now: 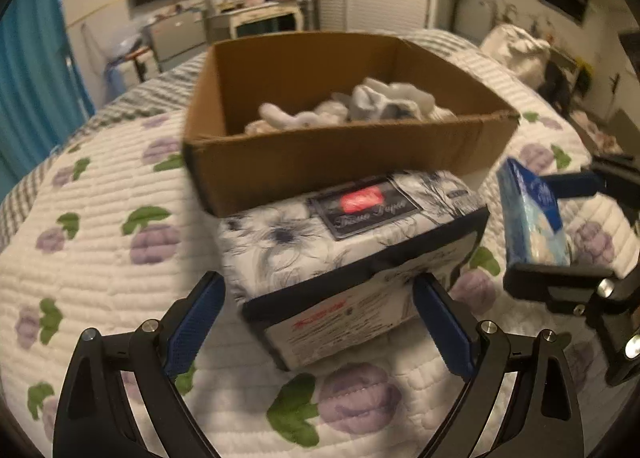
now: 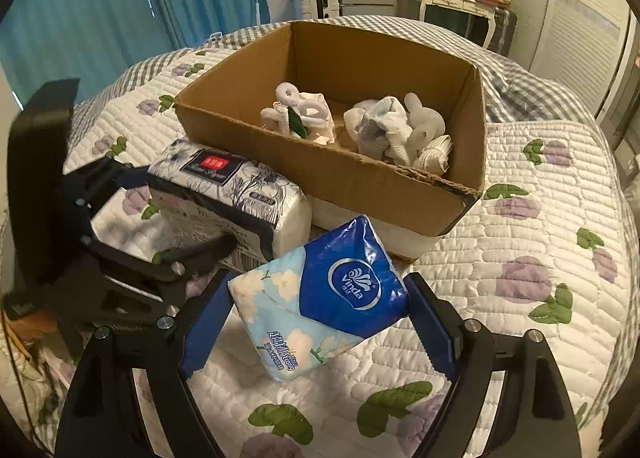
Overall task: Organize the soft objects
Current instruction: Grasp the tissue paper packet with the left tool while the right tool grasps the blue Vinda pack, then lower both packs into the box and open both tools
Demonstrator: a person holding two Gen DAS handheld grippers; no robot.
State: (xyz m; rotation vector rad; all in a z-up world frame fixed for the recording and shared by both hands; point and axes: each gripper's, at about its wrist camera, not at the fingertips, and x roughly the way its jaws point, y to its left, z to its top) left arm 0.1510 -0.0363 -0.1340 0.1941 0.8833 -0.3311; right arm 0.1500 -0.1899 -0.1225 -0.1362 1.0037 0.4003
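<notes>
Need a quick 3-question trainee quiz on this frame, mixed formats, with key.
1. True or false: the right claw grips the blue Vinda tissue pack.
2. The floral tissue pack lies: A) inside the cardboard box B) on the quilt in front of the box C) on the floor.
3. Fill in: the left claw is ___ around the floral pack, pads not visibly pressing it.

Key: 1 true; 2 B; 3 open.
</notes>
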